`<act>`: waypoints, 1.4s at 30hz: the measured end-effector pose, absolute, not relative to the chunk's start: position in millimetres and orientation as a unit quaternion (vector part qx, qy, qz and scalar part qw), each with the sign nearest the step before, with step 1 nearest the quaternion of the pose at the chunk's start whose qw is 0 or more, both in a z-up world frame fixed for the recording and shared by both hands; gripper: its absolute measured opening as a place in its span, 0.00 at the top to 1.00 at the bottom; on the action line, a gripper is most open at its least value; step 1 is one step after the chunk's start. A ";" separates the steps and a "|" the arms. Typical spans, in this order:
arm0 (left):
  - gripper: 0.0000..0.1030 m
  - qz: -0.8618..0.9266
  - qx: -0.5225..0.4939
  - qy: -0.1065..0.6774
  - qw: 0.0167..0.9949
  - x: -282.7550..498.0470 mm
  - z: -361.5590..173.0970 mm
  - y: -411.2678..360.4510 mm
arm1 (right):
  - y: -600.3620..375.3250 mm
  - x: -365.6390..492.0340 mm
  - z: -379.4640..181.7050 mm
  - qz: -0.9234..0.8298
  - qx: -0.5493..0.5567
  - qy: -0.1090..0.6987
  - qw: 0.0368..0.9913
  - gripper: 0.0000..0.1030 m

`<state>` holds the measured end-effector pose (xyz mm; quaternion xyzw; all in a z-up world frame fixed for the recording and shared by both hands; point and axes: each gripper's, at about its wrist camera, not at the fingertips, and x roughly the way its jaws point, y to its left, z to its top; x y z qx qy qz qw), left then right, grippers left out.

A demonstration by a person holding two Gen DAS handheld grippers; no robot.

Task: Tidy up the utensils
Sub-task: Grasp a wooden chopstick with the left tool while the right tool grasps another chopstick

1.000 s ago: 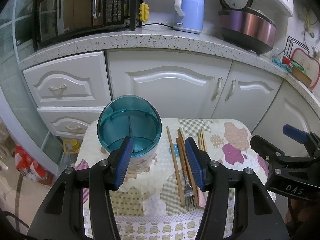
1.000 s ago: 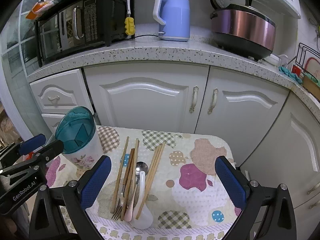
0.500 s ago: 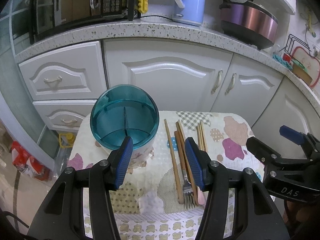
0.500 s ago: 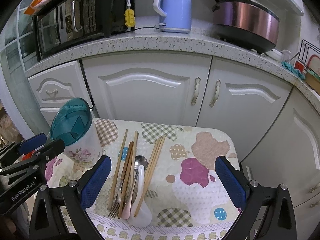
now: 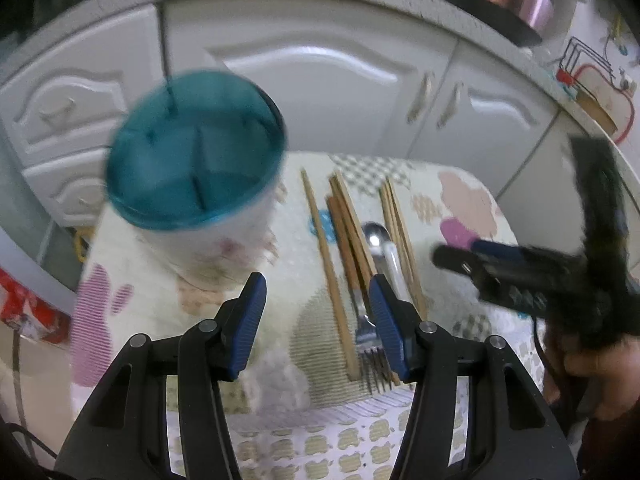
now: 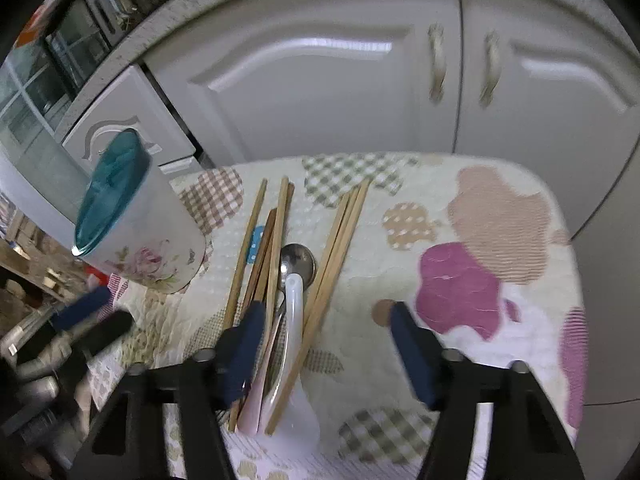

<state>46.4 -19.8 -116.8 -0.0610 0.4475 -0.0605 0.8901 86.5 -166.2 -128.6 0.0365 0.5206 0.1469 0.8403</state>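
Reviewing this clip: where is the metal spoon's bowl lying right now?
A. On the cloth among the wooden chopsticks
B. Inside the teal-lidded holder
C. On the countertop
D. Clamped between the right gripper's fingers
A: the metal spoon lies on the patterned cloth with chopsticks on either side, apart from the holder; the right gripper is open and holds nothing.
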 end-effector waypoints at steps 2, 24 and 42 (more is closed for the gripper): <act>0.54 -0.069 -0.059 0.453 0.887 51.7 -126.4 -27.2 | -165.8 99.2 -137.6 0.153 0.038 0.527 0.835 0.54; 0.93 -0.086 -0.096 0.528 0.840 93.1 -193.4 -37.7 | -228.0 84.2 -170.0 0.159 0.137 0.584 0.784 0.95; 0.76 -0.061 -0.028 0.538 0.841 72.4 -185.0 -48.4 | -190.8 133.1 -173.6 0.131 0.014 0.576 0.807 0.72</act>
